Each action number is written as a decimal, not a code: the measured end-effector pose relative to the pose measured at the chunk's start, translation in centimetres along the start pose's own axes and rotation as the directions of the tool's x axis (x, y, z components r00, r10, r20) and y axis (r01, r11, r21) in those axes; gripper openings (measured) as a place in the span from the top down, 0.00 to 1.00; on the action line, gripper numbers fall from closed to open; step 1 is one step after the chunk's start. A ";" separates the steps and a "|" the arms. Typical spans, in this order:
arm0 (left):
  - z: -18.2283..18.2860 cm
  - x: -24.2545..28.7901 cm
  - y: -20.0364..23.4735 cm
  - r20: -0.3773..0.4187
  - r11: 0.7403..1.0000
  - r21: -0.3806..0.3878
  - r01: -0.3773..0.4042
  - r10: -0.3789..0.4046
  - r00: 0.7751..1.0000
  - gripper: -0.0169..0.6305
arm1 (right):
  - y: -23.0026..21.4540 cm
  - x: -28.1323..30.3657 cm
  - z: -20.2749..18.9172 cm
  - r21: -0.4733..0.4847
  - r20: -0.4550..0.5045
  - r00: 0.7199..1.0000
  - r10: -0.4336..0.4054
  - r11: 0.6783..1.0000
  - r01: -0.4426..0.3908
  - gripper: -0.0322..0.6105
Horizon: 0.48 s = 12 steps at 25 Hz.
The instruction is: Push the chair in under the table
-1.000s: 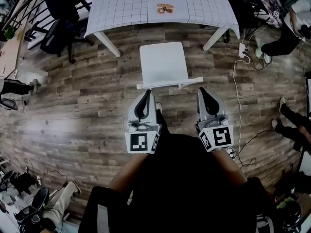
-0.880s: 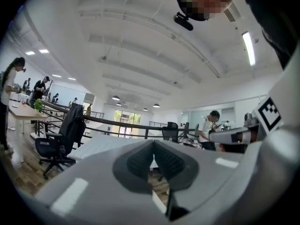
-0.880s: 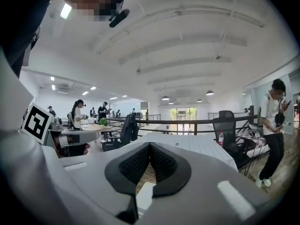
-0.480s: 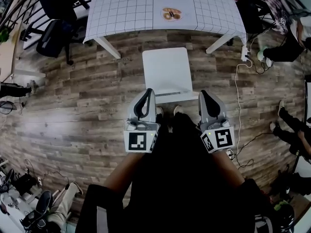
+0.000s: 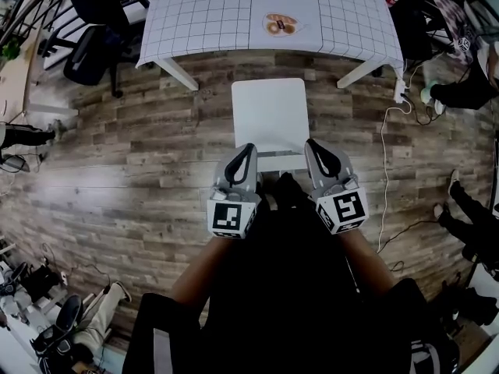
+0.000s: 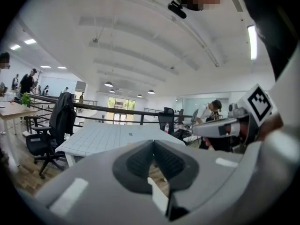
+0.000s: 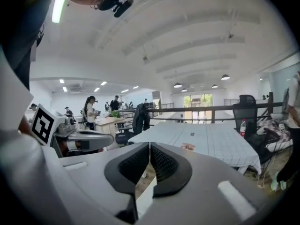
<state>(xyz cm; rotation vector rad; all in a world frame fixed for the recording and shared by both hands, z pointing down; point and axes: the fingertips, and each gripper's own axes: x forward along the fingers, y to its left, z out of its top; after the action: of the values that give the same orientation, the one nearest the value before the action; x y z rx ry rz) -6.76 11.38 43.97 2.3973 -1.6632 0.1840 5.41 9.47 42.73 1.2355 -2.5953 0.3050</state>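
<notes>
A white chair (image 5: 269, 114) stands on the wood floor, its seat facing the white grid-cloth table (image 5: 210, 14) just beyond it. Its front edge sits close to the table's near edge. My left gripper (image 5: 249, 148) and right gripper (image 5: 311, 143) are both shut and hold nothing. Their tips lie over the chair's backrest rail (image 5: 281, 160), one near each end; contact cannot be told. In the left gripper view the shut left gripper (image 6: 153, 142) points at the table (image 6: 105, 137), with a strip of white chair (image 6: 157, 196) below. The right gripper (image 7: 149, 145) shows the same.
A black office chair (image 5: 90, 49) stands left of the table. A white power strip with a cable (image 5: 399, 92) lies on the floor at the right, near people's legs (image 5: 468, 92). A small orange item (image 5: 281, 25) lies on the table. More chairs and people show beyond.
Both grippers have moved forward and closer together, from behind the chair to over its backrest rail. The chair's gap to the table looks unchanged.
</notes>
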 end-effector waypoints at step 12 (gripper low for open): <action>-7.1 2.8 -1.8 -0.277 0.982 0.070 0.177 -0.151 0.949 0.83 | 0.9 1.7 -9.9 -0.115 -0.403 0.887 0.227 0.949 -0.295 0.86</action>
<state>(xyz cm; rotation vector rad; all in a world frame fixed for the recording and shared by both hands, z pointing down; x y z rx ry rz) -3.92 11.19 51.31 2.4323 -1.3547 0.5470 5.00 11.68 52.61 0.6807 -2.3760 0.3269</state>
